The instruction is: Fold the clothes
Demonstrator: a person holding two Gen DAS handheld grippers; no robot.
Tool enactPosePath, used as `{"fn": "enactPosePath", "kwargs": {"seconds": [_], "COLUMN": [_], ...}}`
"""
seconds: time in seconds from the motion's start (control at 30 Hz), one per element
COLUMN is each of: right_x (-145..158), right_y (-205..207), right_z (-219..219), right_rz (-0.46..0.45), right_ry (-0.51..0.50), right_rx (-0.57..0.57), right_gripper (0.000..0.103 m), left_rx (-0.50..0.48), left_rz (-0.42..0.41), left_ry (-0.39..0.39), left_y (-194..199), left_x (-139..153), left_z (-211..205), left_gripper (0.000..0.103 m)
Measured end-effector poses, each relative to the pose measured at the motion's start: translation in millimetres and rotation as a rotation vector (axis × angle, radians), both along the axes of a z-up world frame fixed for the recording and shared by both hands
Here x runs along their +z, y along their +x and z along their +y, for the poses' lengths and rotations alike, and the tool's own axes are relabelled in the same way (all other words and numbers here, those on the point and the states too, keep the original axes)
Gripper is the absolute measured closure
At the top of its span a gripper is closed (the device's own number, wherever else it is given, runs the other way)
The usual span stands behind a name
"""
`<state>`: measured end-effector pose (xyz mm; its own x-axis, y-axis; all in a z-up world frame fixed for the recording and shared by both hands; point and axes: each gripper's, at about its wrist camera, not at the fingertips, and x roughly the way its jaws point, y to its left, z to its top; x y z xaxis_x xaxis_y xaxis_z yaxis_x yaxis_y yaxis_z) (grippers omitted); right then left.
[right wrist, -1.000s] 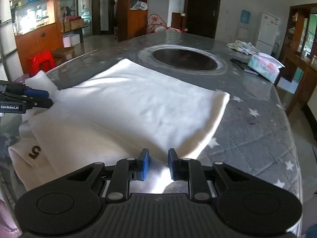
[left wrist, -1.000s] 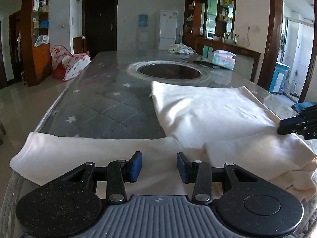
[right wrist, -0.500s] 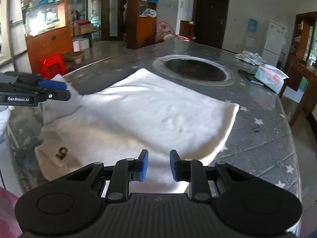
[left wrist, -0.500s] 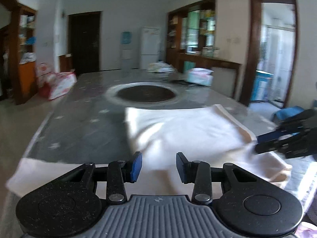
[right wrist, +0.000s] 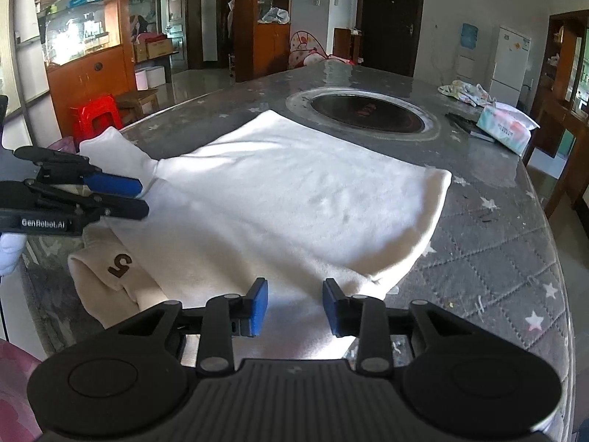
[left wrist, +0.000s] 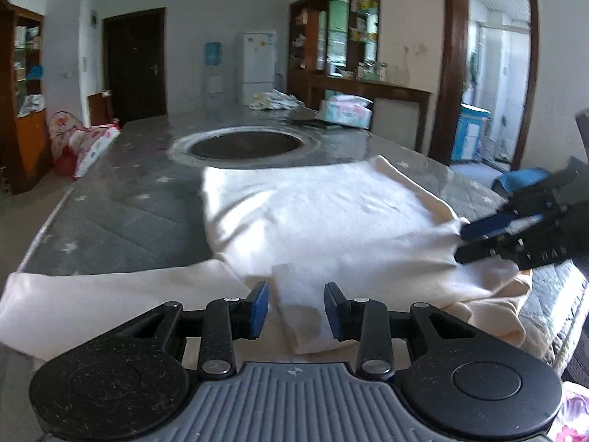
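Observation:
A cream sweatshirt [left wrist: 313,213] lies flat on the grey star-quilted table [left wrist: 121,221], with one sleeve [left wrist: 92,305] stretched out to the left. My left gripper [left wrist: 295,309] is open, and a folded bit of the garment lies below the gap between its fingers. My right gripper [right wrist: 294,305] is open over the garment's near edge [right wrist: 287,258], holding nothing. A brown "5" mark [right wrist: 119,265] shows on a bunched part at the left. Each gripper appears in the other's view: the right gripper [left wrist: 515,232] at the garment's right side, the left gripper [right wrist: 84,195] near the sleeve.
A round dark recess [right wrist: 368,112] sits in the table's middle. Beyond it lie a tissue pack [right wrist: 504,129], a dark flat object [right wrist: 465,123] and a crumpled cloth [right wrist: 464,92]. The table edge curves away at the right [right wrist: 552,258]. A red stool [right wrist: 97,114] stands on the floor.
The left gripper has shifted right, from over the sleeve to over the garment's folded middle. The right gripper's fingers have spread wider. The garment stays on the table.

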<state>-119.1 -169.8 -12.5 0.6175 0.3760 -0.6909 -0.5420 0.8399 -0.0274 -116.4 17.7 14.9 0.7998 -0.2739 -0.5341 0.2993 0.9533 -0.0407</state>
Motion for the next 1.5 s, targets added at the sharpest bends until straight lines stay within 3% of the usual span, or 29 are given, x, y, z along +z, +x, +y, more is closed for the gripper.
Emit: {"fn": "enactPosePath", "kwargs": {"seconds": [0.27,0.6,0.87,1.1,1.27,1.4,1.5], "right_x": [8.7,11.7,-2.1,7.3,18.6,28.4,33.6], "right_y": [0.6,9.1,9.7,1.8,-2.3,-5.6,-6.9], "right_z": [14.7,97.3,121.6,114.6,107.1,95.6,82.6], "right_rz": [-0.023,-0.034,0.001,-0.015,-0.039,-0.062,-0.079], "right_ry": [-0.002,0.006,0.008,0.020,0.050,0.076,0.095], "right_rx": [0.051,0.321,0.362,0.353,0.336,0.305,0.268], "right_gripper": [0.066,0.066,0.066,0.066,0.066,0.066,0.066], "left_rx": [0.220,0.536,0.721,0.749,0.744,0.747,0.690], "left_rz": [0.001,0.024,0.043,0.059,0.043,0.013,-0.028], "left_ry": [-0.002,-0.010,-0.033,-0.044,-0.044,-0.096,-0.130], "left_y": [-9.0,-7.8,-5.1,10.8,17.2,12.7,6.4], "left_x": [6.0,5.4,-1.7,-6.0,-7.0,-0.1,18.7], "left_z": [50.1,122.5,162.9,174.2,174.0,174.9,163.2], "left_gripper": [0.060,0.056,0.056,0.060,0.093,0.098,0.098]}}
